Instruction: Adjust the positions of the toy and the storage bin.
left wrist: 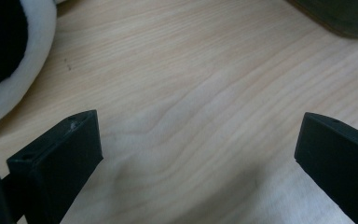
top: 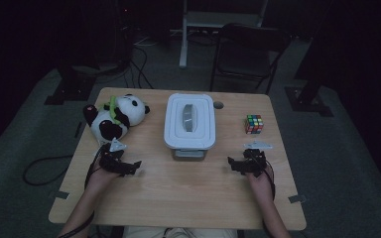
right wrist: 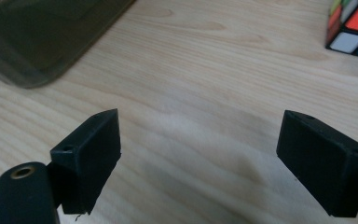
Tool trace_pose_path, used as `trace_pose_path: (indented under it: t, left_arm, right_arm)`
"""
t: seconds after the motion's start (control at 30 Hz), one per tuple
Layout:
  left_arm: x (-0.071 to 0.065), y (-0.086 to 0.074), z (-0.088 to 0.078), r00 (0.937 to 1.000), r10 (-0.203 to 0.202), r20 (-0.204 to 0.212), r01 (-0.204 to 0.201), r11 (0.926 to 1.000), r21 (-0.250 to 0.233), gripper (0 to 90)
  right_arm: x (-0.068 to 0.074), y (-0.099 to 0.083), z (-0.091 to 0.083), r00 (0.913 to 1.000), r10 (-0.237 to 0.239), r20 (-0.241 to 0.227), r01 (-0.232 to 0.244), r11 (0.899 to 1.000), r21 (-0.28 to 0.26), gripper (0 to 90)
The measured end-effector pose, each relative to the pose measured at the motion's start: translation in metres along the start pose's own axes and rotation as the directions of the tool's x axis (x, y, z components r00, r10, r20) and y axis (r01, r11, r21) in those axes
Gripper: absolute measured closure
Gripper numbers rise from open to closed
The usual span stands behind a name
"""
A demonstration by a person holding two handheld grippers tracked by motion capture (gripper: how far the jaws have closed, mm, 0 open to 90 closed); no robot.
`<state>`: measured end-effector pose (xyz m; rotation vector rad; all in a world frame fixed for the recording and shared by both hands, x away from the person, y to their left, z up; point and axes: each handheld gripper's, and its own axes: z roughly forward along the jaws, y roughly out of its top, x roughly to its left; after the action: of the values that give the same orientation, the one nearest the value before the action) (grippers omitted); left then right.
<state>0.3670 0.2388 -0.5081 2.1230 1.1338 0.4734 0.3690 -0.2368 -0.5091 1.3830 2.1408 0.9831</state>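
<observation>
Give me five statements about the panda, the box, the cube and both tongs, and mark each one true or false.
1. The left tongs are open with nothing between the jaws. True.
2. The right tongs grip the puzzle cube. False: they are open over bare table.
3. The white lid sits on the box. True.
4. The plush panda lies right of the box. False: it lies left.
5. The cube rests on the lid. False: it rests on the table.
</observation>
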Motion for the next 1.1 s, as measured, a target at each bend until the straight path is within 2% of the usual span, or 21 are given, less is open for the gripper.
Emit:
trace_pose_path:
  t: [0.17, 0.3, 0.53, 0.63, 0.67, 0.8, 0.9, 1.1]
  left_arm:
    - [0.001, 0.007, 0.007, 0.9999, -0.011, 0.012, 0.012, 0.9999, -0.012, 1.2]
    - [0.001, 0.021, 0.016, 0.9999, 0.002, 0.016, -0.002, 0.9998, -0.022, 1.3]
    - [0.004, 0.039, 0.026, 0.9998, -0.007, 0.02, 0.008, 0.999, -0.043, 1.3]
    - [0.003, 0.049, 0.032, 0.9998, -0.005, 0.019, 0.006, 0.999, -0.045, 1.3]
    - [0.002, 0.055, 0.035, 0.9998, 0.007, 0.021, -0.006, 0.999, -0.045, 1.3]
    - [0.002, 0.064, 0.041, 0.9998, 0.007, 0.017, -0.006, 0.9989, -0.046, 1.3]
    - [0.0, 0.079, 0.048, 0.9995, 0.031, 0.003, -0.031, 0.9984, -0.047, 1.3]
    - [0.0, 0.1, 0.061, 0.9997, 0.022, 0.005, -0.022, 0.9978, -0.062, 1.3]
  right_arm:
    - [0.001, 0.006, 0.006, 1.0, -0.008, 0.0, 0.008, 1.0, -0.005, 13.3]
    - [0.001, 0.014, 0.014, 1.0, -0.007, 0.004, 0.007, 1.0, -0.009, 13.3]
    - [-0.002, 0.028, 0.022, 1.0, 0.003, -0.005, -0.003, 1.0, -0.029, 13.3]
    - [-0.004, 0.033, 0.026, 0.9999, 0.011, -0.009, -0.011, 0.999, -0.035, 13.3]
    - [-0.005, 0.035, 0.027, 0.9997, 0.018, -0.014, -0.018, 0.999, -0.036, 13.3]
    - [-0.006, 0.042, 0.031, 0.9992, 0.03, -0.025, -0.031, 0.999, -0.043, 13.3]
    - [-0.006, 0.049, 0.037, 0.999, 0.032, -0.03, -0.034, 0.998, -0.054, 13.3]
    - [-0.002, 0.061, 0.048, 0.999, 0.022, -0.039, -0.024, 0.998, -0.055, 13.3]
